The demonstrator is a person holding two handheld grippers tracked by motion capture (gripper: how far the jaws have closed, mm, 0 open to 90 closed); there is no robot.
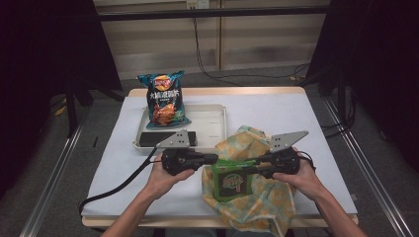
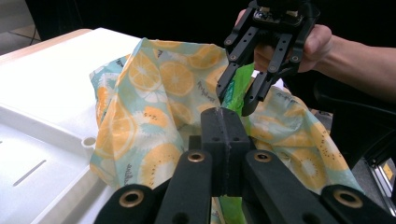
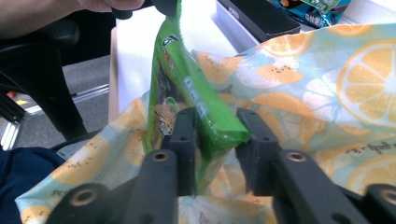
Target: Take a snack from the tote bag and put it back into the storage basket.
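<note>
**Over the fruit-print bag: green packet held from both ends**

At five o'clock on the table [image 1: 296, 106], near the person's edge, a green snack packet [image 1: 231, 180] hangs between the two grippers above an open cloth bag [image 1: 262, 202] printed with orange slices. The left gripper [image 1: 212, 158] has its jaws pressed together, apparently on the packet's upper left edge; in the left gripper view green film shows below the closed jaws, but the pinch itself is hidden. The right gripper [image 1: 258, 162] is clamped on the packet's other end; in the right gripper view its two pads squeeze the green film [image 3: 212, 123] between them.

The step in hand looks like lowering the packet into the bag. The next move probably calls for both hands to carry it down toward six o'clock, keeping it edge-on so it slips past the bag's slack rim, then letting the jaws part once it is inside.

The packet is a flat, glossy green pouch with a dark square picture and red lettering on its face, and crimped ends. It looks light and bendy, and likely to fold if gripped unevenly.

Toward eleven o'clock a white tray [image 1: 217, 121] holds a blue crisp bag [image 1: 164, 98] and a black box [image 1: 153, 139], both well apart from the grippers.
</note>
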